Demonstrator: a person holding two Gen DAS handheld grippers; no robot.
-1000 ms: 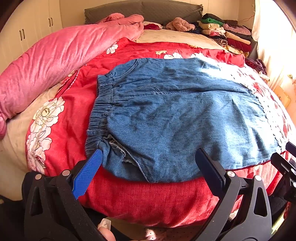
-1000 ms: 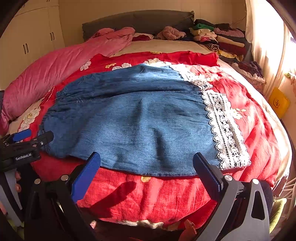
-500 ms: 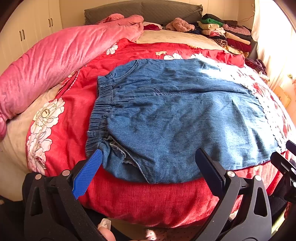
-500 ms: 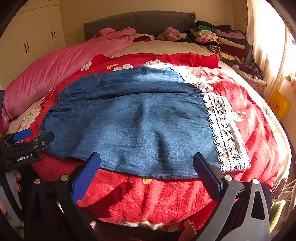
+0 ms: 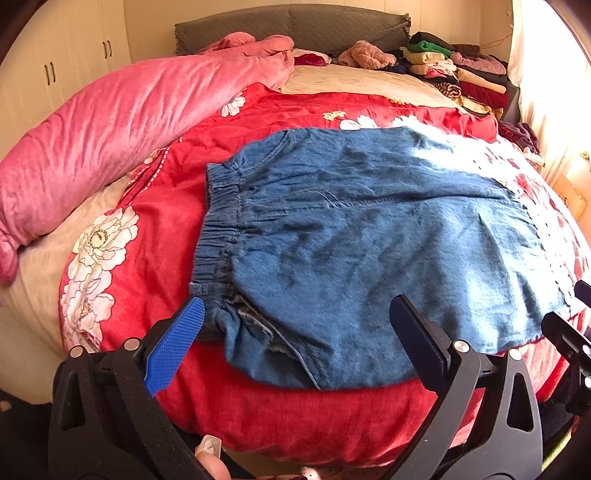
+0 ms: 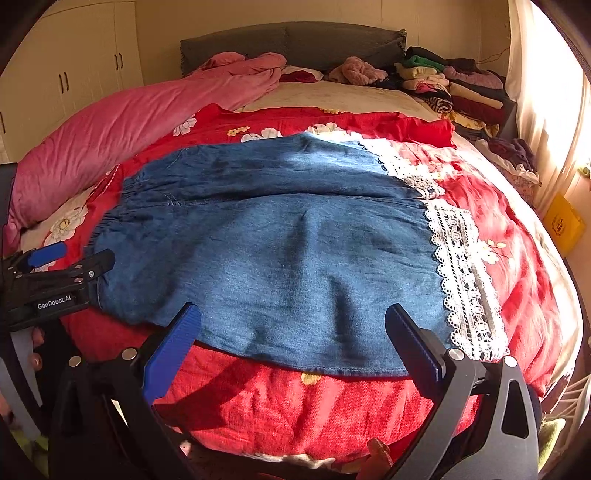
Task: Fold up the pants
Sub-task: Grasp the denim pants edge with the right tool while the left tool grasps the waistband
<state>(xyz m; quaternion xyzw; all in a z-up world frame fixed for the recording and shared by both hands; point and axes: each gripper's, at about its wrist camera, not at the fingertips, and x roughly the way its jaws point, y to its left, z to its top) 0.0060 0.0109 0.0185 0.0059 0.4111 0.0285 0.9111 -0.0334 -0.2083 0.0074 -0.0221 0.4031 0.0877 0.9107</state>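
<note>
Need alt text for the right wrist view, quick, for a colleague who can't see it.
Blue denim pants with white lace hems lie flat on a red floral bedspread, the open right gripper at their near edge. The left gripper sits by the waistband.

Cream wardrobe (image 5: 51, 70), grey headboard (image 5: 295, 26), sunlit curtain (image 6: 546, 110)
</note>
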